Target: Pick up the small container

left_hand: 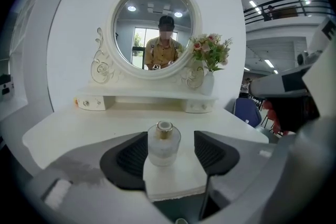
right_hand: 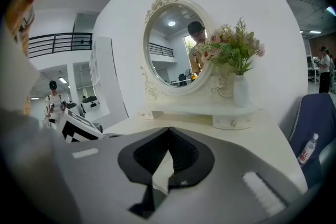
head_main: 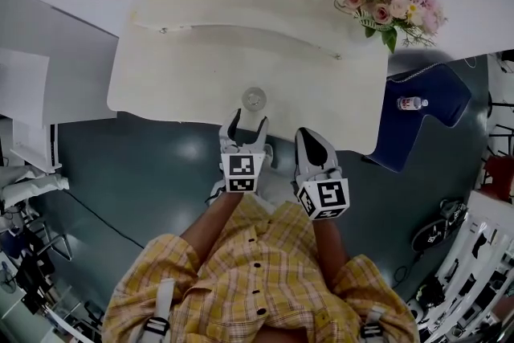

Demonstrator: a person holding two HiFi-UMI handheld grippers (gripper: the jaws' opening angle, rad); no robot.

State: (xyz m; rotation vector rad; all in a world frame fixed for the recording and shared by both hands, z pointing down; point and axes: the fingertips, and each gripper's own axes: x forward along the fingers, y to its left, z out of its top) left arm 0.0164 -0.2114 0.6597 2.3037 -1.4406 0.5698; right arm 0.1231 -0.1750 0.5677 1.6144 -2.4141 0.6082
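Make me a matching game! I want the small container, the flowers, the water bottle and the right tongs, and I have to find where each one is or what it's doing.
Things:
1. small container
2. flowers
3. water bottle
4. right tongs

Place or state:
A. lying on the blue chair
B. shut, with nothing in them
C. standing on the white table, right by the open left tongs
D. in a white vase beside the mirror

Right pairs: 1-C, 2-D, 3-A, 4-B.
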